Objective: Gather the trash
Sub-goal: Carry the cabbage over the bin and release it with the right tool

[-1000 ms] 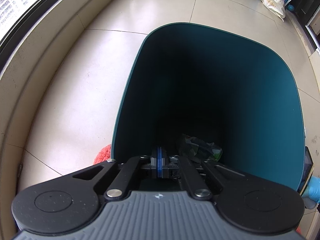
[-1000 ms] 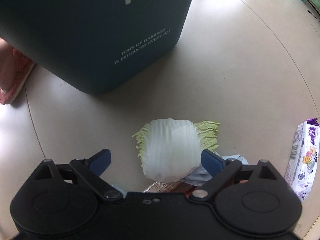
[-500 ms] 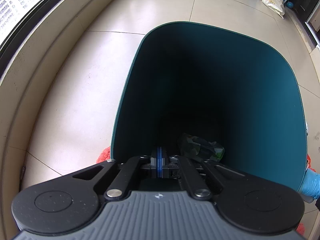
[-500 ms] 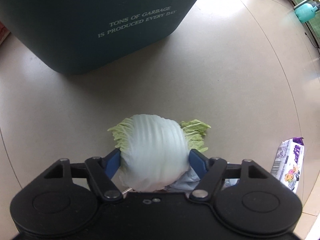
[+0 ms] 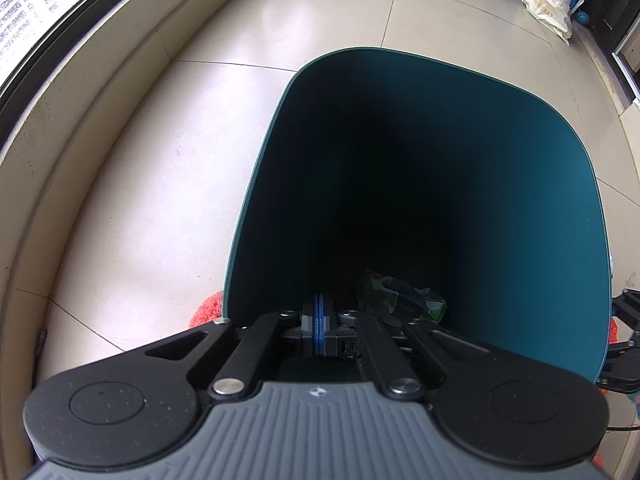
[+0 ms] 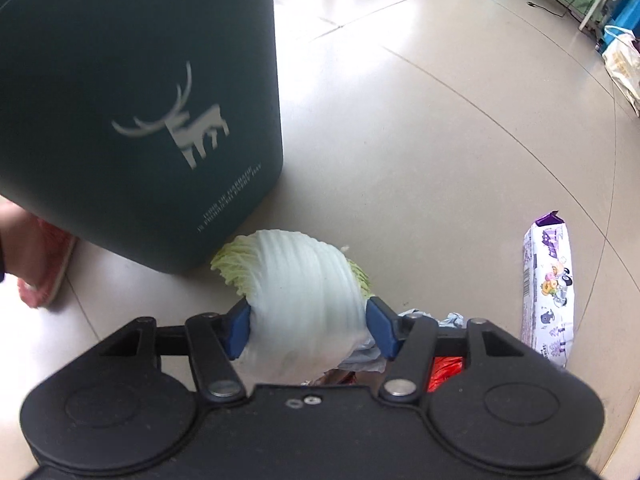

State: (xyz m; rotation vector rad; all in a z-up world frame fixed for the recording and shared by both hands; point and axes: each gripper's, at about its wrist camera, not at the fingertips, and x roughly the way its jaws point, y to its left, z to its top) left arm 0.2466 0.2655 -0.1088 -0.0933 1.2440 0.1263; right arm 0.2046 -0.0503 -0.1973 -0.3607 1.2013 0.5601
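Observation:
A dark teal trash bin (image 5: 520, 200) stands open under my left gripper (image 5: 319, 322), which is shut, blue pads together, pointing down into the bin's mouth. A crumpled dark green wrapper (image 5: 396, 296) lies deep inside. In the right wrist view the same bin (image 6: 140, 80) shows its outside with a white deer logo. My right gripper (image 6: 308, 326) has its jaws closing on a pale napa cabbage piece (image 6: 304, 292). Both blue pads press its sides and it hangs clear of the floor beside the bin's corner.
On the tiled floor lie a purple and white snack packet (image 6: 548, 284), a crumpled tissue (image 6: 416, 320) and a red wrapper (image 6: 444, 372). A foot in a pink slipper (image 6: 44, 272) is left of the bin. A window ledge (image 5: 60, 140) curves along the left.
The right gripper's jaws closed onto the cabbage, then lifted it off the floor and rolled, bringing it beside the bin. The left gripper and the bin kept still.

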